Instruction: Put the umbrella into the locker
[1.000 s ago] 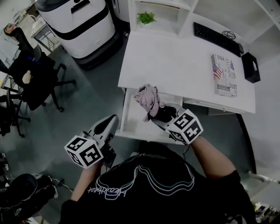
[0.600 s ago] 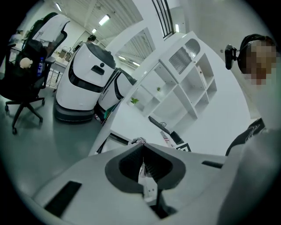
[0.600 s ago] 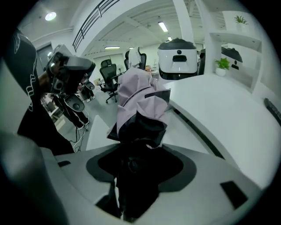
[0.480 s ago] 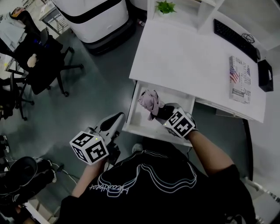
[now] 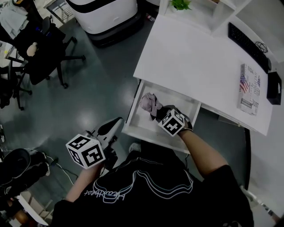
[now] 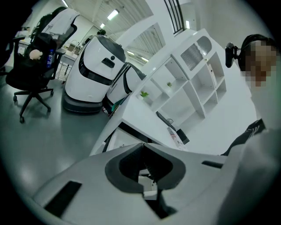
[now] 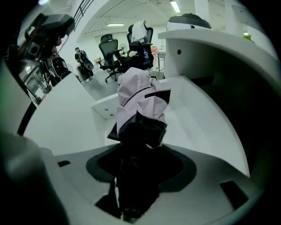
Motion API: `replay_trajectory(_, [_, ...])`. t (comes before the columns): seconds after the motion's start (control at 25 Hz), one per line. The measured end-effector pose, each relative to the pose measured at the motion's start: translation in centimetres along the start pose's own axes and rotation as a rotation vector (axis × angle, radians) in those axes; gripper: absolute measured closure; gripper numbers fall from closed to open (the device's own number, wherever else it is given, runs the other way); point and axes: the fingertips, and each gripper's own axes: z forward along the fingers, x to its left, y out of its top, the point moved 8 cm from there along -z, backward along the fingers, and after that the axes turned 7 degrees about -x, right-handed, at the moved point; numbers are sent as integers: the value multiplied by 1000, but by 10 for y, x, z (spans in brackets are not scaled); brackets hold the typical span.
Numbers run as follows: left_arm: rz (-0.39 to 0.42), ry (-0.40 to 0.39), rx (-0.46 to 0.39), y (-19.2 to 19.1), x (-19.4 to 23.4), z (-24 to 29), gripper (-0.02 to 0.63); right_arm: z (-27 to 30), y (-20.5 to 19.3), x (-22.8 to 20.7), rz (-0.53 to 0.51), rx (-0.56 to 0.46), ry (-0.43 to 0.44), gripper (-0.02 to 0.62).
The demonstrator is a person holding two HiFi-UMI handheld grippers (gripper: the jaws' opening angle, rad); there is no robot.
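Observation:
A folded pink and black umbrella (image 5: 150,103) hangs in my right gripper (image 5: 159,112), which is shut on its dark lower end. In the right gripper view the umbrella (image 7: 139,103) juts out from between the jaws, its pink top over the floor of the white drawer (image 7: 197,118). That drawer (image 5: 151,135) stands pulled out from under the white desk (image 5: 186,57), and the umbrella is down inside its left half. My left gripper (image 5: 116,122) hangs over the grey floor to the left of the drawer, shut and holding nothing. The left gripper view shows the desk and the drawer (image 6: 115,139) ahead.
On the desk lie a keyboard (image 5: 248,41), a book (image 5: 249,88) and a black box (image 5: 274,88), with a small plant (image 5: 182,4) on the shelf. A white machine (image 5: 106,13) and office chairs (image 5: 40,53) stand on the floor to the left.
My right gripper has sunk with the umbrella, from above the drawer down into it. My left gripper has dropped a little beside the drawer and stays shut.

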Motion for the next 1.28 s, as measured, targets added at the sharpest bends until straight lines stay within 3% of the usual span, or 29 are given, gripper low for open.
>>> replay_trajectory(0.32, [-21,19,-3,-3,11,-3,600,39,-20,-13,-77,110,-52,351])
replay_trajectory(0.56, [-30,27,-2,-4,17,-4,600,47,-24,-15,-71,101,-62,337])
replay_trajectory(0.68, [-26,16,-5,-2,15,-3,600,46,-25,-16,-26,109,-65,285])
replay_trajectory(0.76, [-22,6,-7,-1,12,-3,600,39,-25,-19,68,85,-66,252])
replay_trajectory(0.88, [-18,-12,-12,1,9,-6,600,21,-22,-27,232,8,-78,230])
replay_trajectory(1.04, [28,-52,-5,4,2,-10,600,-25,1,-29,316,-150,-93,216])
replay_trajectory(1.28, [166,-133,-10,13,-26,-28,600,-150,44,9,344,-540,-184,334])
